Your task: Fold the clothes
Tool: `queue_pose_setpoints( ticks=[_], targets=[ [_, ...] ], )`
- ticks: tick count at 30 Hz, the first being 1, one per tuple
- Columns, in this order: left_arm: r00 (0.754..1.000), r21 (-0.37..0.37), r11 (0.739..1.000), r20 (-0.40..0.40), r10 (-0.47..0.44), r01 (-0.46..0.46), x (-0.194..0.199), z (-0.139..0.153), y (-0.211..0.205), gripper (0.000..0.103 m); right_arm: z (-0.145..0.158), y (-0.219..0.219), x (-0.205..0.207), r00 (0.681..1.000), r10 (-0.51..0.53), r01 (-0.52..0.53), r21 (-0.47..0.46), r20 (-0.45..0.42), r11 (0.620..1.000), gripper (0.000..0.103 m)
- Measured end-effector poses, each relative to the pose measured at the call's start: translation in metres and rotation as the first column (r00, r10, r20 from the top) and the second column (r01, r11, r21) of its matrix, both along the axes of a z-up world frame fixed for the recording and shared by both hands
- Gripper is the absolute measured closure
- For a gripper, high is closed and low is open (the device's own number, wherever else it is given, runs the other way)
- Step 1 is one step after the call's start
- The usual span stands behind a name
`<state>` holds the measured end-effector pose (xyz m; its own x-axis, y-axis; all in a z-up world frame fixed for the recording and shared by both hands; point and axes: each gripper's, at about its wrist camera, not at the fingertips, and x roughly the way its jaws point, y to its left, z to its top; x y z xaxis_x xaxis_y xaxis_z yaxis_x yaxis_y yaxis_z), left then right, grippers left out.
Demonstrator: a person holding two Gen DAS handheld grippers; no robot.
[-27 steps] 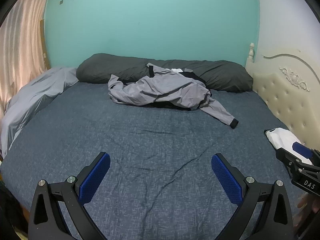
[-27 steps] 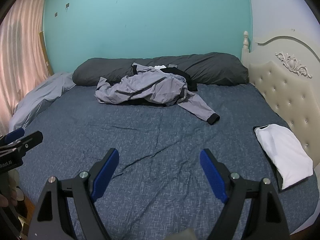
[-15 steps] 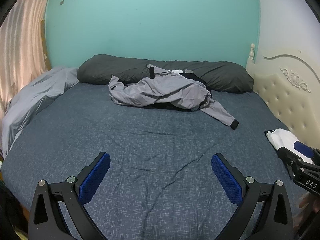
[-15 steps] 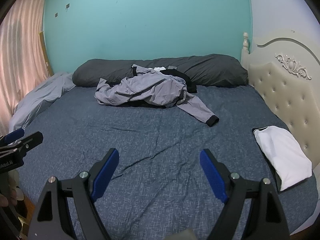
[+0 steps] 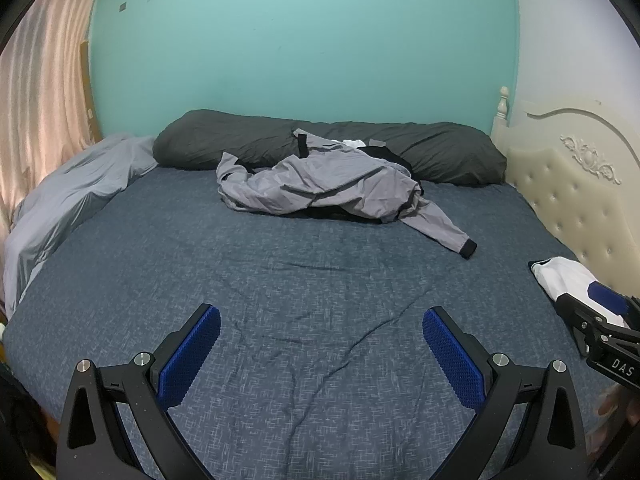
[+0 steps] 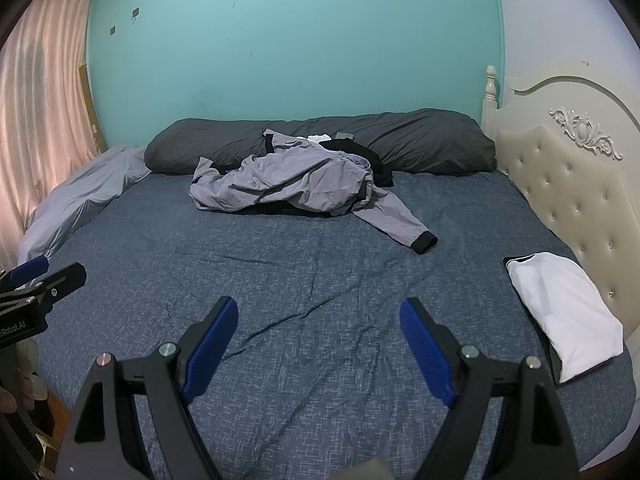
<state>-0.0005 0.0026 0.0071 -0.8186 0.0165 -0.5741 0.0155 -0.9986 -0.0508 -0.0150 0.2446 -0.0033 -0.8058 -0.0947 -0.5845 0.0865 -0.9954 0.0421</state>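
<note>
Currently: grey jacket (image 5: 336, 184) crumpled, upper centre, on bed (image 5: 280, 300) against dark bolster (image 5: 440, 152) | white garment (image 6: 560, 312) folded flat, right edge | left gripper (image 5: 320, 350), right gripper (image 6: 318, 346): fingers wide apart, holding nothing | jacket left to fold.

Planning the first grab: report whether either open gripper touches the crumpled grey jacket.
Apart. Both wrist views show bare blue bedsheet between the left gripper, right gripper and crumpled grey jacket.

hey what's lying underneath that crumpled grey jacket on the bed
A black garment edge shows under the crumpled grey jacket, along its front hem and near its right side. A white scrap peeks out behind it. How many pieces lie beneath is covered.
</note>
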Motion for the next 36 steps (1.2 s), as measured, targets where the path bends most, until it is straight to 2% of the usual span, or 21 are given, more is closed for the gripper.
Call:
queue_pose_setpoints(
  ticks=[36],
  targets=[
    [1.000,0.000,1.000,0.002,0.005,-0.005,-0.0039,-0.0043,-0.0017,0.000,-0.0036,0.0057,-0.0033,1.000,-0.011,0.011,-0.002,0.005,1.000,0.019]
  ],
)
